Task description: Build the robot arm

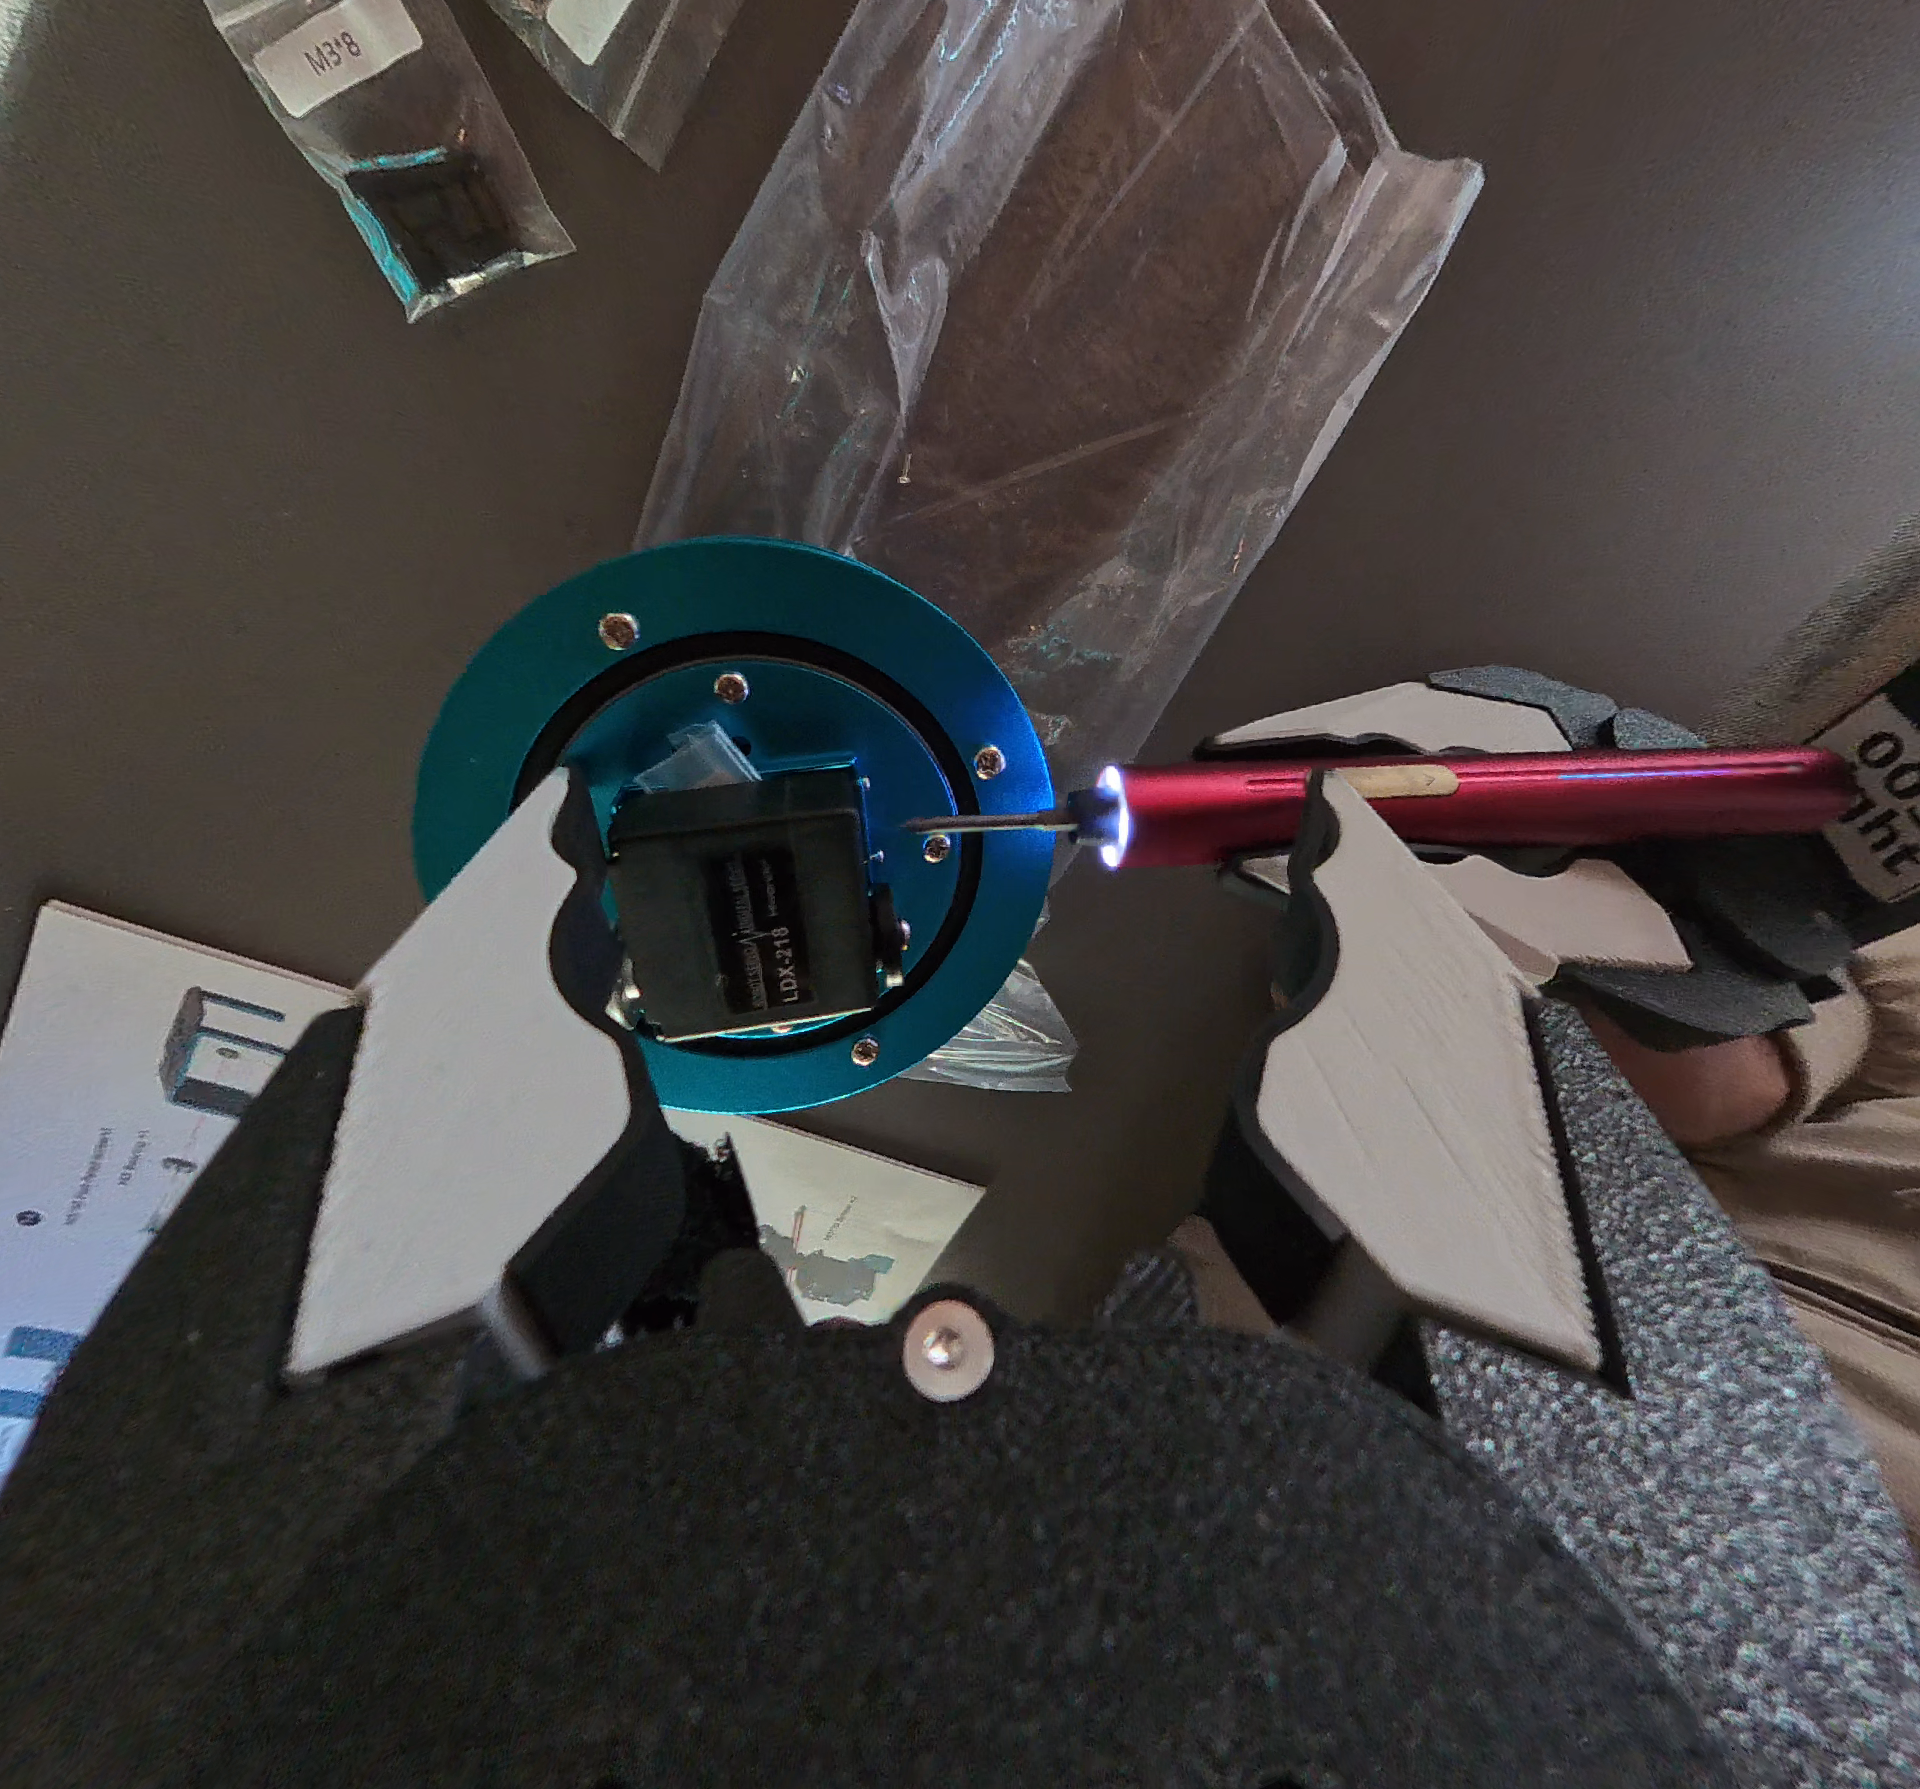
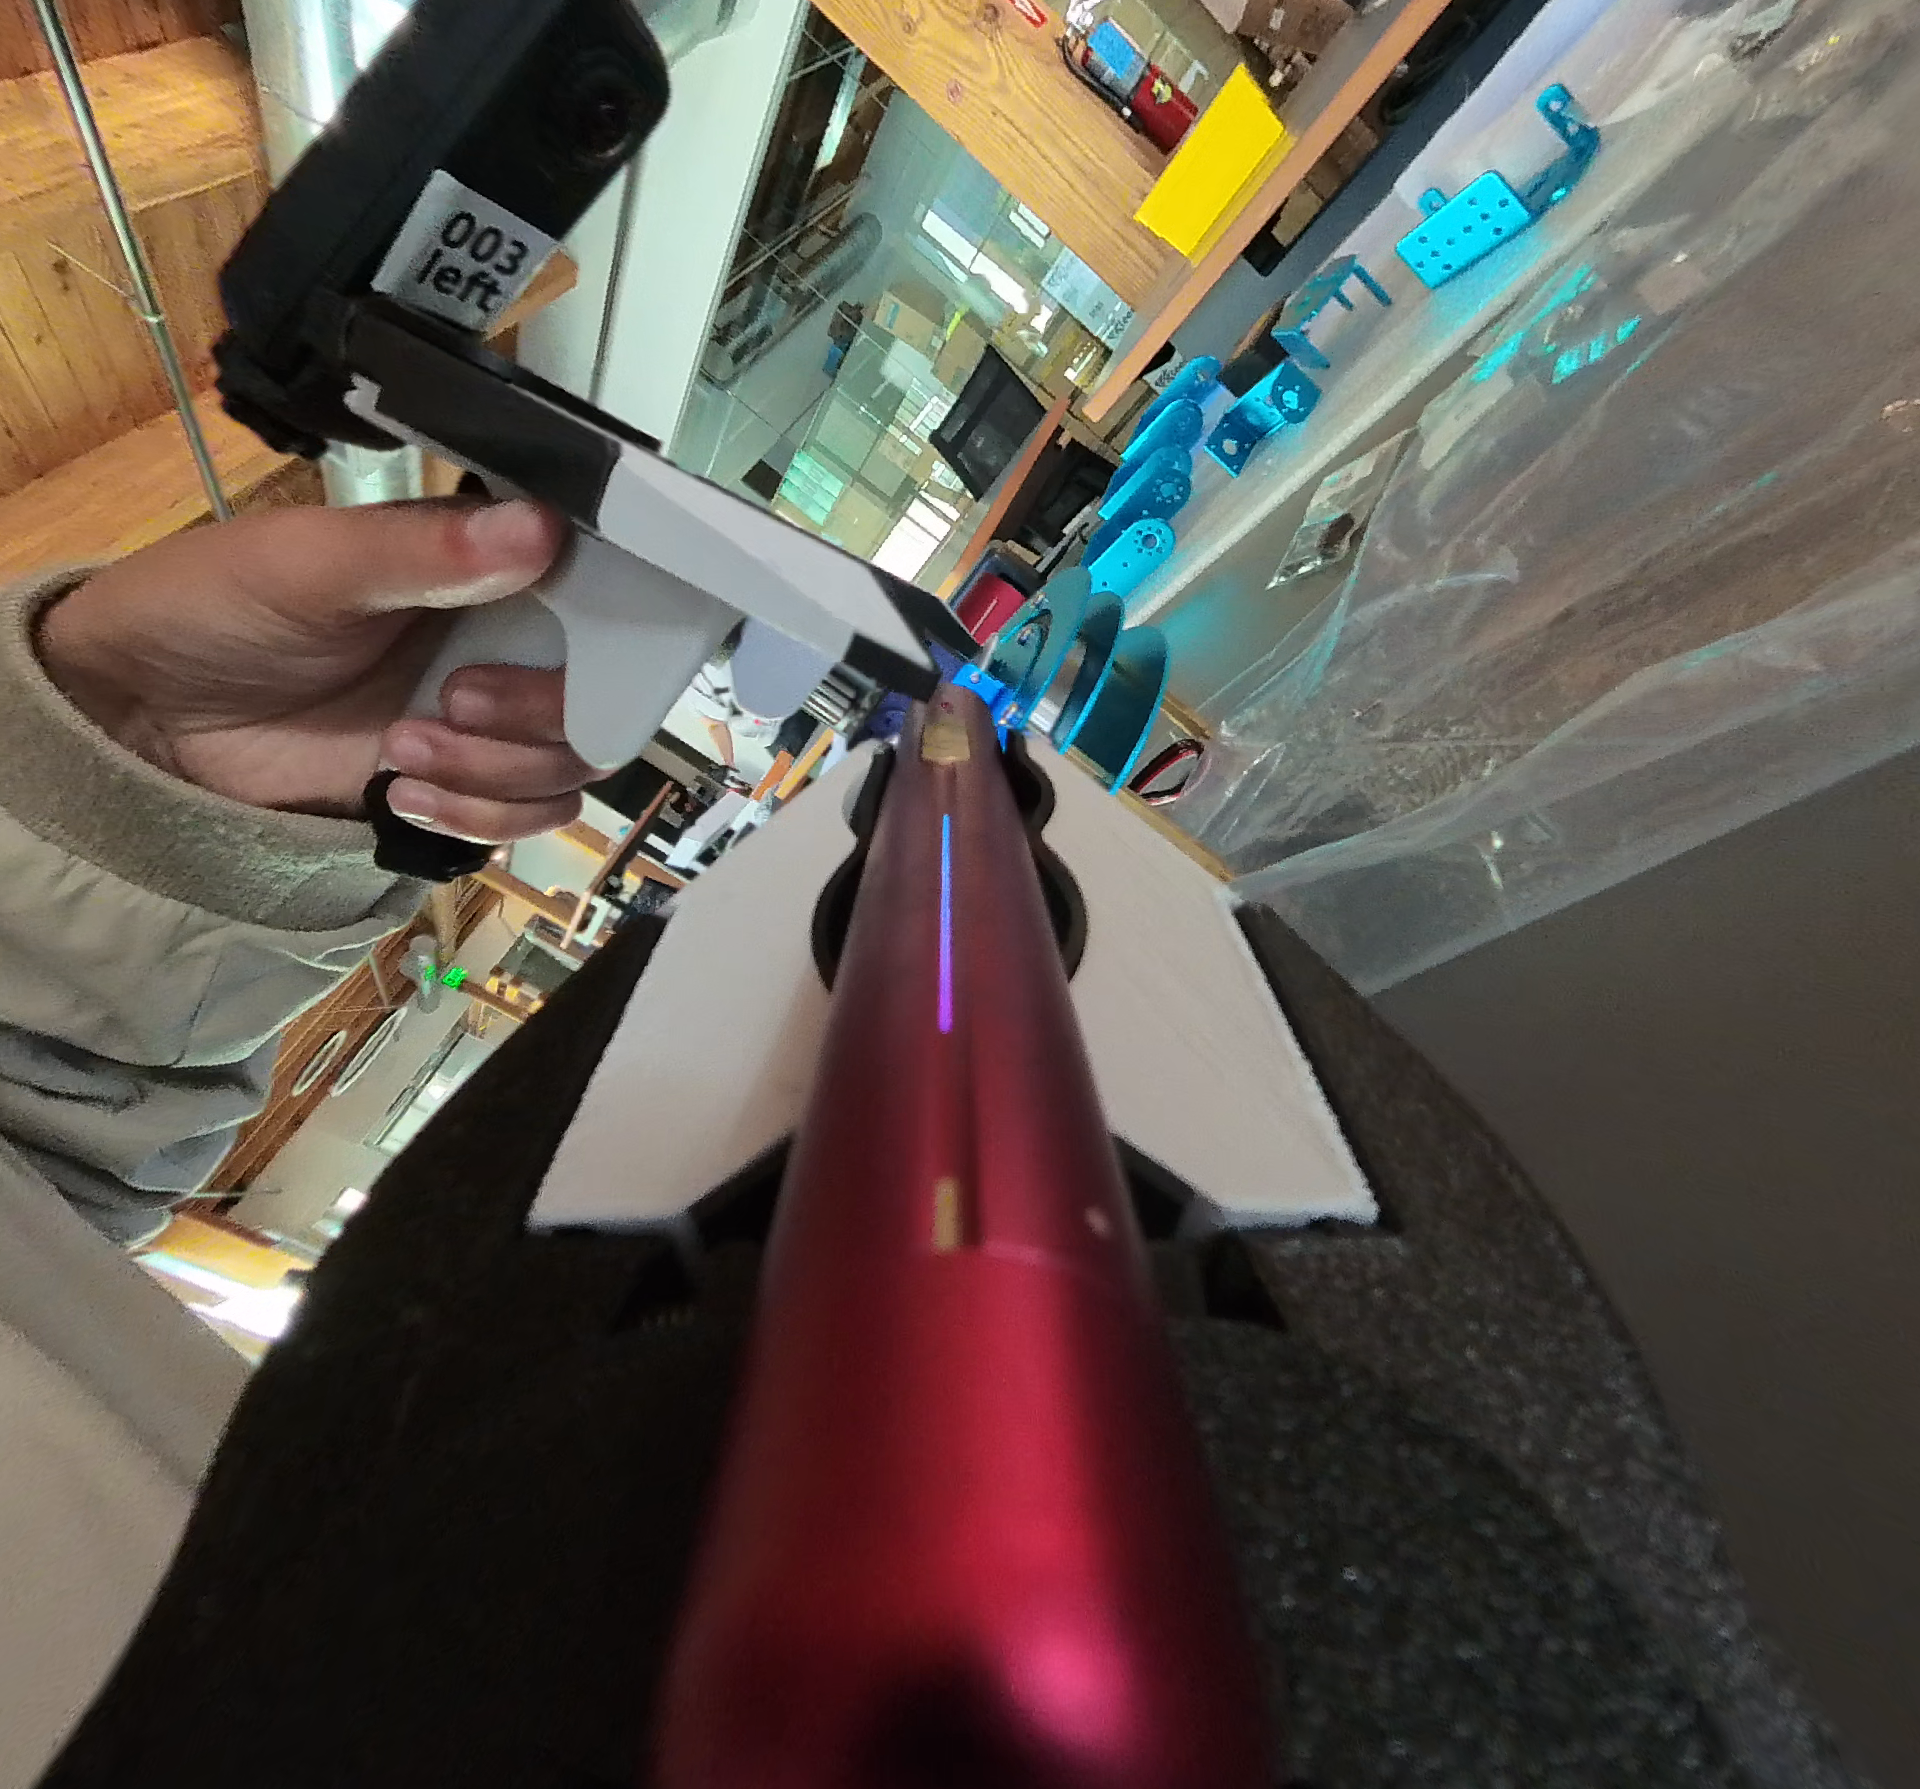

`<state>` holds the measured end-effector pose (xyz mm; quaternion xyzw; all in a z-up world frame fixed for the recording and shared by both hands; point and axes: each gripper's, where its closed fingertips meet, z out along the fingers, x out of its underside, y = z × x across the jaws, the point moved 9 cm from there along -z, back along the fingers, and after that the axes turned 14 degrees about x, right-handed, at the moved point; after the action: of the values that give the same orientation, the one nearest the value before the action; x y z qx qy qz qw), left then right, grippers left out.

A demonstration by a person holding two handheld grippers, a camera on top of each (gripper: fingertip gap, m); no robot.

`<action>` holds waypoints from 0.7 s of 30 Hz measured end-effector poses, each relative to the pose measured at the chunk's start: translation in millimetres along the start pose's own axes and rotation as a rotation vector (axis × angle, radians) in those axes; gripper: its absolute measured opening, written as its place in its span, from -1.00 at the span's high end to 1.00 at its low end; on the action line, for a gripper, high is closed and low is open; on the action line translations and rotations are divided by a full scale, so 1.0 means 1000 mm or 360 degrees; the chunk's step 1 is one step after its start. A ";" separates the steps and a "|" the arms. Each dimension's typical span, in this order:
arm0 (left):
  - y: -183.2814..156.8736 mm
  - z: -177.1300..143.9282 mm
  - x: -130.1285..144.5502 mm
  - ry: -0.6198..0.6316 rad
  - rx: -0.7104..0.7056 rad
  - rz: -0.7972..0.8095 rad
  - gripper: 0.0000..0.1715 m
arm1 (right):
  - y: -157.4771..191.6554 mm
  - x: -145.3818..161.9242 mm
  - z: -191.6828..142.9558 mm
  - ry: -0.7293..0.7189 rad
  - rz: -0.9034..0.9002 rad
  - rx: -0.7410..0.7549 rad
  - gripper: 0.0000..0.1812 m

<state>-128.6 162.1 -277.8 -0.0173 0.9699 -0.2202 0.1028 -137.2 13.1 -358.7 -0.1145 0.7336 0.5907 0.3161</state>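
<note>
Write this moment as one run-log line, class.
left gripper: open, astride black servo on blue ring | right gripper: shut on red screwdriver | bit at screw

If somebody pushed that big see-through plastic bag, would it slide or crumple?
The big clear plastic bag looks thin and wrinkled, so it would probably crumple and flop. It seems flat and empty, likely very light. Its glossy film may slide easily on the smooth grey table.

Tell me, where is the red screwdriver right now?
The red screwdriver is clamped in the right tongs, on the right in the left wrist view, its bit touching a screw on the blue ring.
</note>
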 end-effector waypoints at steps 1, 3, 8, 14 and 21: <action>0.000 -0.001 0.000 -0.0007 0.0019 -0.0018 -0.51 | 0.001 0.000 0.000 0.0004 0.0013 -0.0035 0.77; 0.000 -0.002 0.000 -0.0023 0.0051 -0.0028 -0.51 | 0.002 0.002 0.001 0.0007 0.0051 -0.0051 0.78; 0.003 -0.008 0.005 -0.0074 0.0141 -0.0054 -0.48 | 0.002 0.008 0.004 0.0033 0.0206 -0.0066 0.77; 0.022 -0.021 0.006 -0.0182 0.0339 -0.0210 -0.14 | -0.004 0.008 0.002 0.0082 0.0295 -0.0041 0.77; 0.022 -0.021 0.007 -0.0151 0.0317 -0.0148 -0.12 | -0.002 0.008 0.002 0.0087 0.0250 -0.0033 0.77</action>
<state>-139.6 189.9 -270.4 -0.0624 0.9354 -0.3188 0.1395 -141.7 16.3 -365.7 -0.0759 0.7425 0.6178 0.2476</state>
